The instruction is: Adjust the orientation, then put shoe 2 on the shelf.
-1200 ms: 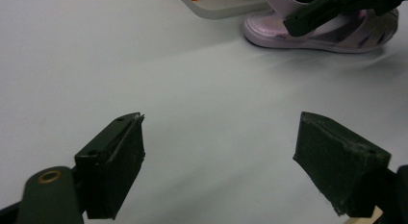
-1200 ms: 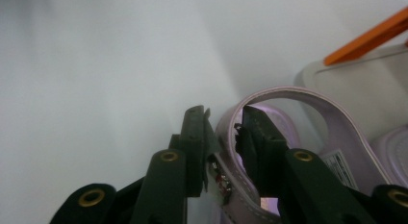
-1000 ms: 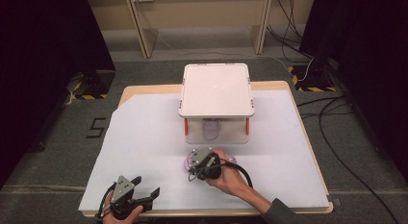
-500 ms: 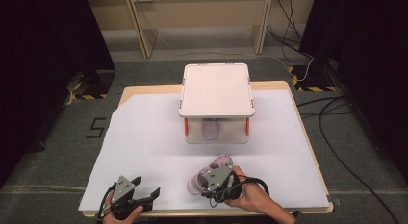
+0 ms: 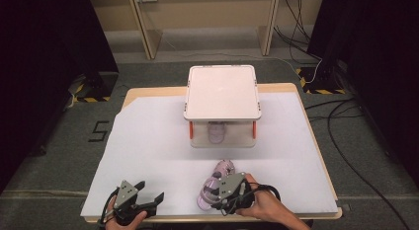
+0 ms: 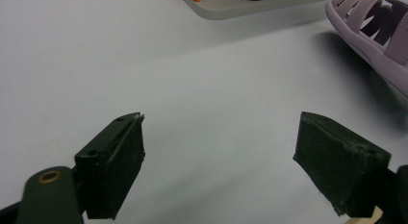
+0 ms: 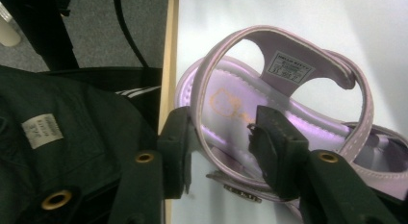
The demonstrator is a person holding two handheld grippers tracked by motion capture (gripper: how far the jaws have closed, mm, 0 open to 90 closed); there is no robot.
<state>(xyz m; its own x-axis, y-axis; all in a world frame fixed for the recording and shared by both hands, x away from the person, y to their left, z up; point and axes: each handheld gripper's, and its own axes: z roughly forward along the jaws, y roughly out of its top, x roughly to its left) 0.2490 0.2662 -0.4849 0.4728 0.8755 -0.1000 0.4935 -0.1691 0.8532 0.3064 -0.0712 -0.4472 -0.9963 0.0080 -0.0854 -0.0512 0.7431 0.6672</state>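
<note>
The sandal (image 7: 269, 118) lies at the table's near edge (image 5: 212, 221), its heel strap between your right gripper's (image 7: 219, 142) jaws, which have just been opening and no longer pinch it. Draw back straight so no jaw snags the strap; your left gripper (image 6: 221, 159) stays spread and empty.

We look along the right gripper (image 7: 219, 147) at a lilac sandal (image 7: 288, 113) lying on the white sheet (image 7: 288, 12); our two black jaws straddle its heel strap (image 7: 204, 137), one outside the shoe, the other over the shiny insole, and they have just been opening, the strap now loose in the gap; a faint cartoon print marks the insole's heel; a small white label (image 7: 289, 66) sits inside the strap; left of the shoe runs the table's wooden edge (image 7: 171, 51), then grey carpet (image 7: 96, 27), a black cable (image 7: 126, 34), and dark fabric with a sewn tag (image 7: 42, 130).
</note>
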